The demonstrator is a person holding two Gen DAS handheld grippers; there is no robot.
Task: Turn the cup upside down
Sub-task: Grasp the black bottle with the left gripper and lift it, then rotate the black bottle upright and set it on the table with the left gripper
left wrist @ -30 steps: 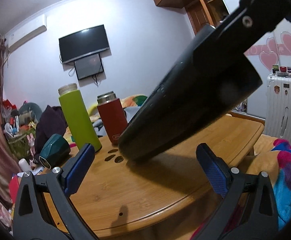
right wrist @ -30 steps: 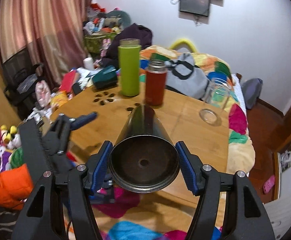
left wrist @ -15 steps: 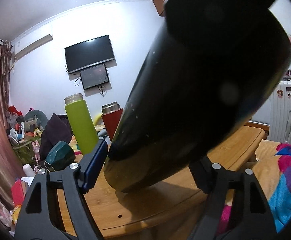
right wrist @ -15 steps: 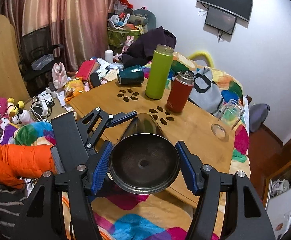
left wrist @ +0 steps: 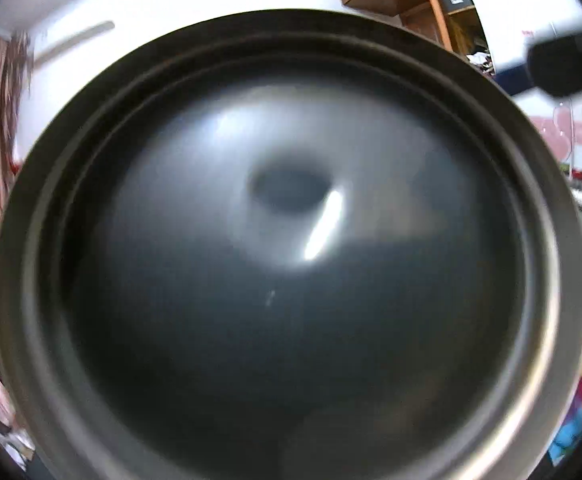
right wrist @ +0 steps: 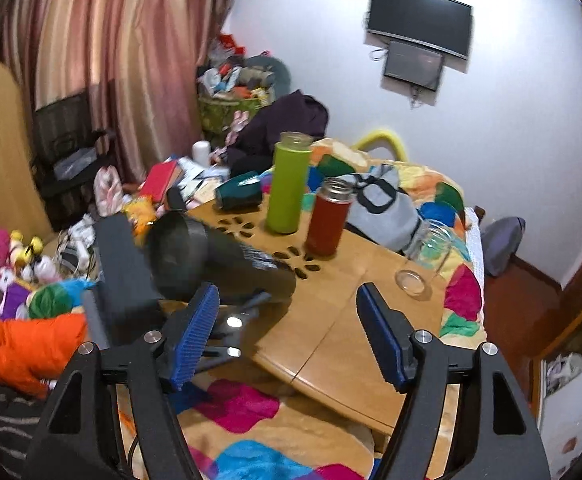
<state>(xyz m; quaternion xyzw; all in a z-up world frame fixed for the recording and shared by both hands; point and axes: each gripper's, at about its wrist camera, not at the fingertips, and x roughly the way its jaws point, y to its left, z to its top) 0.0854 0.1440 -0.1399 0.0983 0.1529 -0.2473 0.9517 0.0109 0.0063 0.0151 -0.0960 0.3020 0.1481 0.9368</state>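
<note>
Right gripper (right wrist: 287, 336) has just let go and now stands wide and empty; the black cup (right wrist: 219, 260), at its ten o'clock over the table (right wrist: 331, 320) edge, has passed to my left gripper, mouth filling its camera. Handover done, so the inversion falls to my left.

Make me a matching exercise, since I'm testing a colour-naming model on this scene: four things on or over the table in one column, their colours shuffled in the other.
Things:
1. cup
2. tall bottle
3. short bottle
4. mug

Colours:
A. red
B. teal
C. green
D. black

Pairs: 1-D, 2-C, 3-A, 4-B
</note>
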